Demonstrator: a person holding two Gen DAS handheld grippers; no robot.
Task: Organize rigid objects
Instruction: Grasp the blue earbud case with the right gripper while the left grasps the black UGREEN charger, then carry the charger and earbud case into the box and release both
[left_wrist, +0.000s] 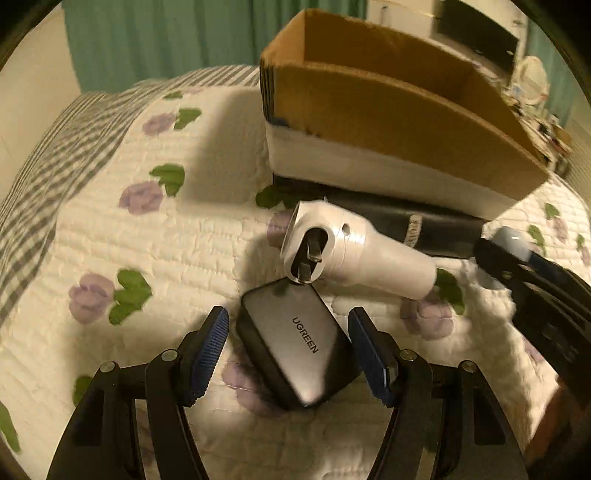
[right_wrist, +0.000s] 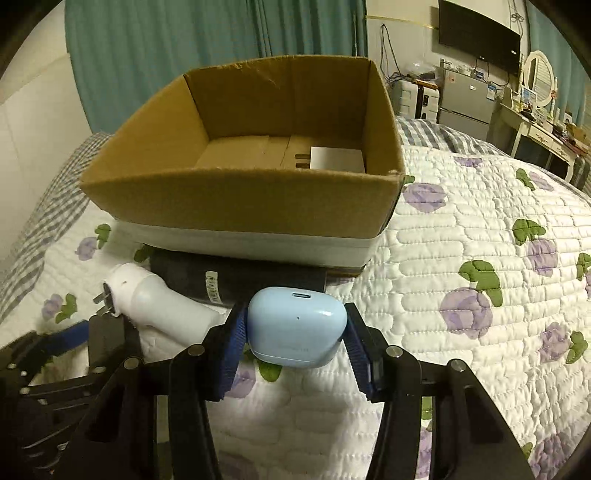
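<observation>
Clamped in right gripper (right_wrist: 297, 334), blue earbud case (right_wrist: 297, 326) just below, short of cardboard box (right_wrist: 240, 201); left gripper (left_wrist: 288, 343) spread around charger (left_wrist: 295, 343).

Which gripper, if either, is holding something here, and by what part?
The right gripper holds the light blue earbud case by its two side faces. The left gripper is open around the UGREEN charger, not gripping it.

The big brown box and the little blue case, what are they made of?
The box looks like plain cardboard: matte brown, with rough, slightly torn rims and folded flaps inside. A white band wraps its base, maybe tape or paper. The blue case, held in the right gripper, seems to be smooth, glossy plastic, since light glints off its rounded corner.
</observation>
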